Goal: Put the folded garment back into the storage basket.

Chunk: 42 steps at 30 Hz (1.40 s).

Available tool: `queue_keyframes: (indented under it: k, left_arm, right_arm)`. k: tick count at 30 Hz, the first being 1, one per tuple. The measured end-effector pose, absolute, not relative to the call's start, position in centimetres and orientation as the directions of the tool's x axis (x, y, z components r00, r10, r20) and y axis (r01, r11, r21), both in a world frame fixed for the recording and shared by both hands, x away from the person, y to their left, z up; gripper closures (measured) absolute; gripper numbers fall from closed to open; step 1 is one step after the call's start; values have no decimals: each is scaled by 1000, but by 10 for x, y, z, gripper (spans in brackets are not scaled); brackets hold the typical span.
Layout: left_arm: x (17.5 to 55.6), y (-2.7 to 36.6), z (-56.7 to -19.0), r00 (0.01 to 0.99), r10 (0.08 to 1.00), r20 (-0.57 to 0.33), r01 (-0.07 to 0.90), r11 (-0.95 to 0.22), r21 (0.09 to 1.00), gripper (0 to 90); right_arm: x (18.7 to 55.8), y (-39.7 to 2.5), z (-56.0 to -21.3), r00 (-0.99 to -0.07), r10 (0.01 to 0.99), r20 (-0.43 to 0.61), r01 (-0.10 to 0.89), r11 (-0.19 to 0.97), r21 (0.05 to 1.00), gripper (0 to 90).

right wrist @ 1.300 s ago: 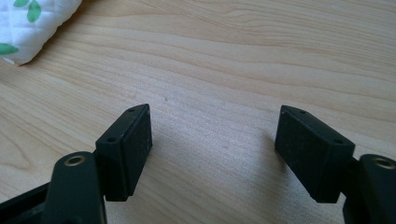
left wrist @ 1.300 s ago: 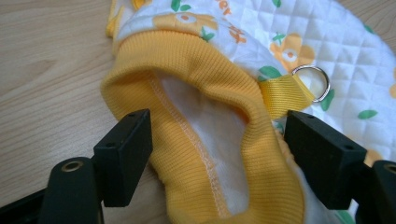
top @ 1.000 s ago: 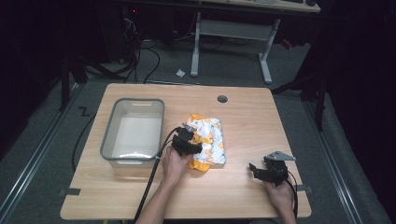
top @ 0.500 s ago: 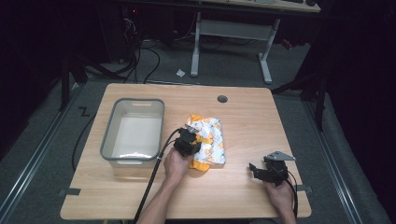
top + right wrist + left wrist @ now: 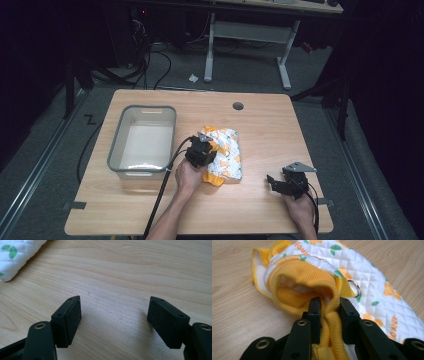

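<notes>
A wooden worktop (image 5: pixel 260 125) is seen from above in the high view. A grey plastic tub (image 5: pixel 144 141) is set on the left part of the worktop. Just to the right of the tub, near the middle of the frame, a small quilted garment (image 5: pixel 227 155) is laid flat; it is white with orange flowers and green leaves, and it has a yellow knitted edge. The left hand-held gripper (image 5: pixel 201 151) is placed at the left edge of the garment, and it is held by the person's left hand (image 5: pixel 187 176), which comes in from the bottom of the frame. A black cable is trailed from it down toward the bottom edge. In the left gripper view the yellow knitted cuff (image 5: pixel 304 282) of the garment (image 5: pixel 372 285) is pinched between the two black jaws, so the left hand-held gripper (image 5: pixel 329 315) is clenched on the cloth. A small metal ring (image 5: pixel 354 288) is seen on a yellow strap just right of the cuff. The right hand-held gripper (image 5: pixel 285 182) is held in the lower right of the high view, well apart from the garment. In the right gripper view the jaws of the right hand-held gripper (image 5: pixel 113 320) are spread wide over bare wood, with nothing between them, and a corner of the garment (image 5: pixel 15 257) is seen in the upper left of the frame.
</notes>
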<state>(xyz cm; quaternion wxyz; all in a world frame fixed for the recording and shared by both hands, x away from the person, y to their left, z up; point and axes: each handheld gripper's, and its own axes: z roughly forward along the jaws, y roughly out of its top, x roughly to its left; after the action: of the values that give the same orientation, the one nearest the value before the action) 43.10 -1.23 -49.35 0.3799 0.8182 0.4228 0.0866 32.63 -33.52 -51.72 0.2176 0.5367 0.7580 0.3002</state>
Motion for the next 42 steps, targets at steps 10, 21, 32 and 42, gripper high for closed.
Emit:
queue_keyframes:
  k: [10, 21, 32, 42]
  left_arm:
    - [421, -4, -471, 655, 724, -215, 586, -308, 749, 738]
    - [414, 7, -456, 664, 713, -223, 561, -278, 780, 740]
    - [410, 19, -434, 681, 700, -214, 528, -267, 806, 740]
    - [412, 34, -420, 676, 702, -225, 523, -242, 817, 741]
  right_arm:
    - [326, -335, -517, -329, 944, -7, 683, 244, 689, 275]
    - [326, -335, -517, -330, 944, -8, 682, 245, 689, 275]
    - [326, -335, -517, -331, 944, -9, 683, 246, 688, 275]
    - [326, -335, -517, -331, 944, -9, 683, 246, 688, 275]
